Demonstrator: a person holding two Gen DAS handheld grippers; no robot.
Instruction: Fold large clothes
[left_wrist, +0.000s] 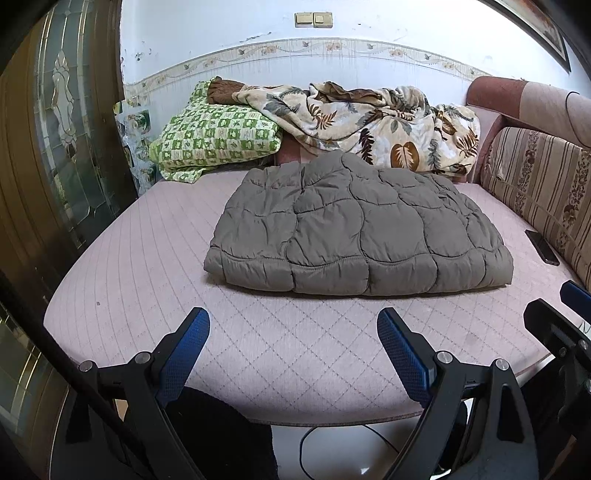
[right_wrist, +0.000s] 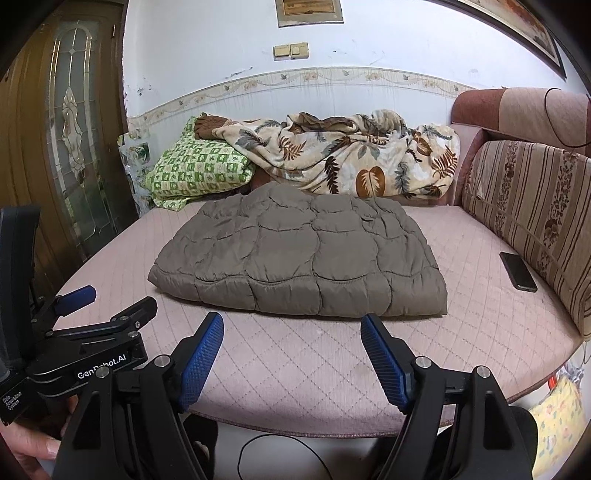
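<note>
A grey-brown quilted puffer coat (left_wrist: 354, 229) lies folded into a flat rectangle in the middle of the pink quilted bed cover (left_wrist: 147, 280); the right wrist view shows the same coat (right_wrist: 299, 254) on that bed cover (right_wrist: 295, 350). My left gripper (left_wrist: 293, 325) hovers over the front of the bed, short of the coat, its blue-padded jaws wide apart with nothing between them. My right gripper (right_wrist: 291, 330) stands open beside it, just short of the coat's near hem, also empty. In the right wrist view the left gripper (right_wrist: 79, 297) shows at the left, held by a hand (right_wrist: 29, 448).
A green checked pillow (left_wrist: 214, 133) and a leaf-print blanket (left_wrist: 373, 122) are heaped at the bed's far side. A striped sofa cushion (left_wrist: 543, 184) lines the right, with a black phone (right_wrist: 518, 271) next to it. A wooden glass-panelled door (left_wrist: 55, 147) stands left. A cable (right_wrist: 258, 454) lies on the floor below.
</note>
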